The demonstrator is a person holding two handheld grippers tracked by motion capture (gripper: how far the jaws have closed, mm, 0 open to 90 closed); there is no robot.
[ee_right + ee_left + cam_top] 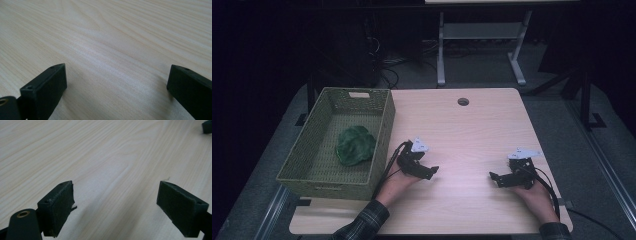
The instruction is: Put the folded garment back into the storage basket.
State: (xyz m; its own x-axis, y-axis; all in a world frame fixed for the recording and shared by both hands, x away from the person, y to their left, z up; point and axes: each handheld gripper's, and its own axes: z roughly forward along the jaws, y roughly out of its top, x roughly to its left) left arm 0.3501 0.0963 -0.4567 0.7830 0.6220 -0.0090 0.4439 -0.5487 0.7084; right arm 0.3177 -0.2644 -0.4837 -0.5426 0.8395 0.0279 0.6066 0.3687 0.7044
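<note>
A green woven basket (381, 131) stands at the table's left side with a green leafy vegetable (355, 145) lying inside it. Just right of the basket's front corner my left gripper (430, 172) rests low over the table, pointing right. Its jaws stand wide apart with bare wood between them (116, 195). My right gripper (495, 178) sits near the table's front right and points left toward the other one. It is open too, with nothing but wood grain between its pads (117, 80).
The light wooden table (462, 135) has a round cable hole (463, 101) near its far edge. A white desk frame (482, 45) stands on the dark floor behind. A dark piece of the other gripper (207, 126) shows at the top right of the left gripper view.
</note>
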